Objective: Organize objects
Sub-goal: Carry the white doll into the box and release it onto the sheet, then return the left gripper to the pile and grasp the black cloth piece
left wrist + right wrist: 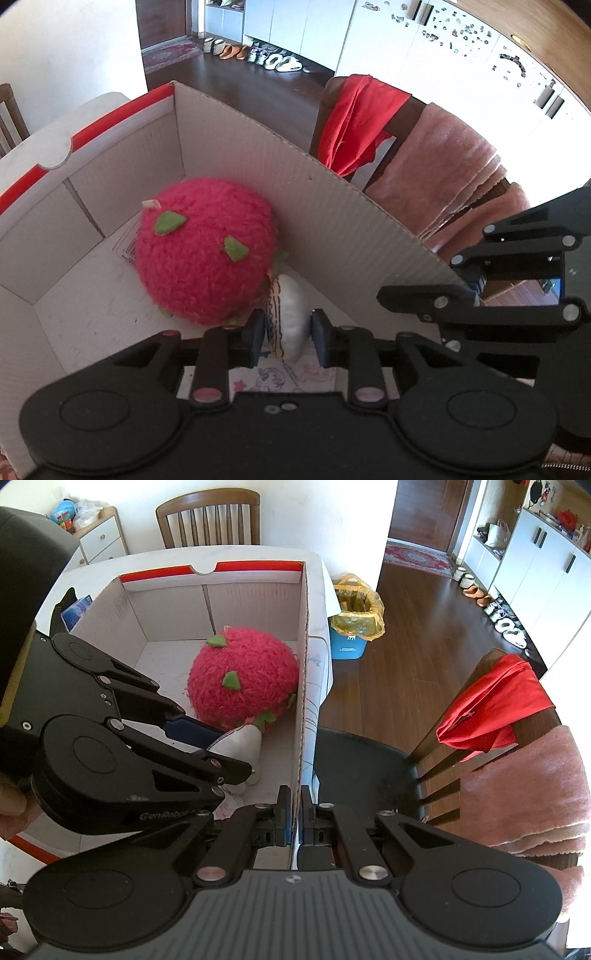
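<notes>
The box (221, 602), white corrugated card with a red band along its rim, stood open on a white table (321, 590). Inside it lay a round pink plush (205, 254) with green felt leaves, close against the box's right wall. Just beside the plush, nearer the cameras, was a small white toy (290, 321) with orange and black markings along one edge.

The left gripper (288, 334) was lowered into the box. Its blue pads (258, 338) stood on either side of the white toy; the left pad met the toy, while a narrow gap showed at the right pad. A firm hold could not be confirmed from either view. The toy touched the plush at its upper end, and its lower end was over a printed sheet (280, 380) on the box floor.

The right gripper (294, 818) was at the box's right wall, one finger inside and one outside, the blue pads (282, 823) pressed to the card on both faces, clamping the wall near its top edge.

To the right of the table stood a wooden chair (369, 775) with a black seat, a red cloth (495, 712) and a pink towel (524, 786) draped over its back. A blue bin (349, 642) with a yellow liner stood on the dark wood floor beyond the table.
</notes>
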